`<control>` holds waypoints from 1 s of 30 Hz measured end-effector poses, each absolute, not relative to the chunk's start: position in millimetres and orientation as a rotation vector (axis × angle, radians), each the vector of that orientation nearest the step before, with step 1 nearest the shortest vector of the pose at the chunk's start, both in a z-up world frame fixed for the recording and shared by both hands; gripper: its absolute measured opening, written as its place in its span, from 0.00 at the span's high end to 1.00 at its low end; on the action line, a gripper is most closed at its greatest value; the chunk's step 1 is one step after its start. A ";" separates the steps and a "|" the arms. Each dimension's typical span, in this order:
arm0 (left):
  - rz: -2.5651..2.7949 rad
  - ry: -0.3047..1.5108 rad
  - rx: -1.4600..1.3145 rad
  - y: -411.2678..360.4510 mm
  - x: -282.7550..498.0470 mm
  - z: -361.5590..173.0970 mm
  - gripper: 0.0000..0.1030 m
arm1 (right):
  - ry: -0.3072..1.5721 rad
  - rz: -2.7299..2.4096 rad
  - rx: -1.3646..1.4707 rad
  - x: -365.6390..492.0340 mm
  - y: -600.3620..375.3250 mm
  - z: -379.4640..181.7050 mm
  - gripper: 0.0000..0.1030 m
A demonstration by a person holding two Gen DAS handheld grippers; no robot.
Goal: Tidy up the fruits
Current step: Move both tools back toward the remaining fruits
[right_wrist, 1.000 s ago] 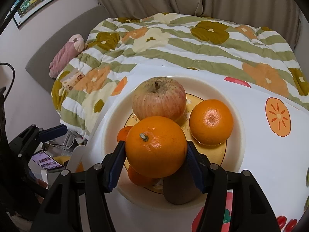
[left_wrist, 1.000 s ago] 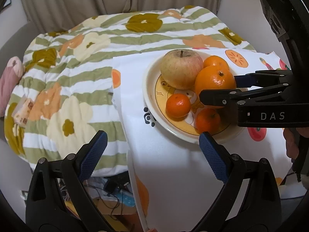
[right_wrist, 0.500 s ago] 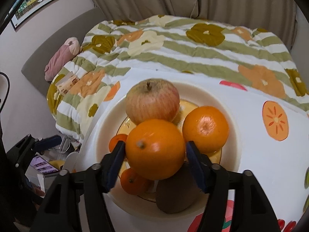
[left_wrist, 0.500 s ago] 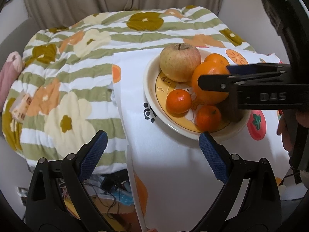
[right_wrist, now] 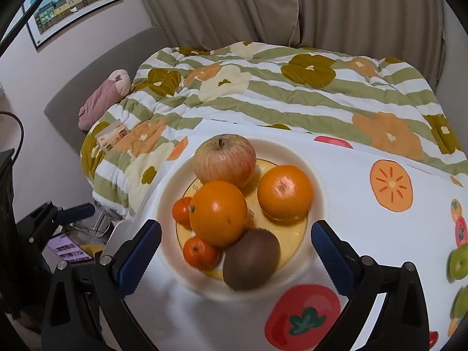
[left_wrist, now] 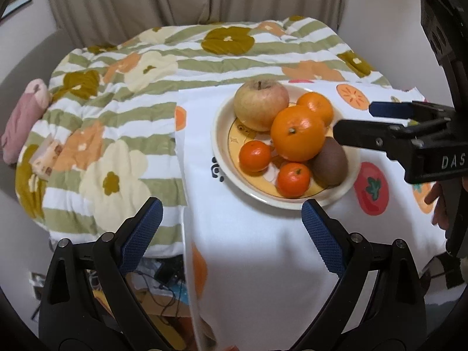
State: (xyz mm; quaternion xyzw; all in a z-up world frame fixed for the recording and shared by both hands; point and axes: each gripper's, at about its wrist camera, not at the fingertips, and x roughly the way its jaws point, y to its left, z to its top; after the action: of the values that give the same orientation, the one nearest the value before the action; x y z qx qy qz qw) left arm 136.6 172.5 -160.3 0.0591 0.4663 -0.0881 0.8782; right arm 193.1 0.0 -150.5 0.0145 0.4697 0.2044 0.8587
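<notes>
1. The plate (right_wrist: 317, 201), cream-rimmed with a yellow centre, sits on a white cloth (left_wrist: 257, 245) printed with fruit; the cloth overlaps a green-striped floral quilt (left_wrist: 117, 111)
2. Six fruits are on the plate: an apple (right_wrist: 224, 159) at the far side, a large orange (right_wrist: 218, 213) piled in the middle, a second orange (right_wrist: 285, 192) to its right, two small mandarins on the left, and a brown kiwi (right_wrist: 251, 259) at the near edge
3. The large orange leans against the apple and rests over the kiwi and the nearer mandarin (right_wrist: 200, 252); the farther mandarin (right_wrist: 182, 210) peeks out from behind its left side
4. The right gripper (right_wrist: 235, 248) is spread wide, its blue pads on either side of the plate's near edge, touching no fruit and holding nothing
5. In the left wrist view the right gripper (left_wrist: 355, 124) reaches in from the right, its tips just beside the large orange (left_wrist: 297, 136) and the kiwi (left_wrist: 329, 162) without gripping either
6. The left gripper (left_wrist: 231, 228) is also spread and empty, hovering over the near part of the cloth, short of the plate (left_wrist: 219, 134)
7. A pink plush toy (right_wrist: 103, 99) lies at the quilt's left end, against a grey sofa arm (right_wrist: 96, 87); a framed picture (right_wrist: 70, 3) hangs on the wall above
</notes>
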 end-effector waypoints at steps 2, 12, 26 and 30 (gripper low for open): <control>-0.170 0.965 0.122 163.4 130.9 -152.7 0.02 | 0.981 0.441 0.029 187.0 -8.6 -144.1 0.01; -0.162 0.915 0.116 104.9 107.0 -117.3 0.02 | 0.933 0.434 0.031 149.8 -76.0 -105.0 0.01; -0.247 0.854 0.138 -25.1 77.6 -95.5 0.02 | 0.899 0.279 0.039 100.1 -222.0 -81.3 0.01; -0.287 0.856 0.141 -59.3 73.9 -100.6 0.02 | 0.916 0.241 0.047 94.2 -260.5 -85.6 0.01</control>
State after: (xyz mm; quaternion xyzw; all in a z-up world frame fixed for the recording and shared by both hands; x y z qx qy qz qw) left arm 73.9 -59.3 -100.6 0.0682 0.4133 -0.1385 0.8974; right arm 94.2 -260.5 -85.6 0.0227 0.4412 0.1160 0.8896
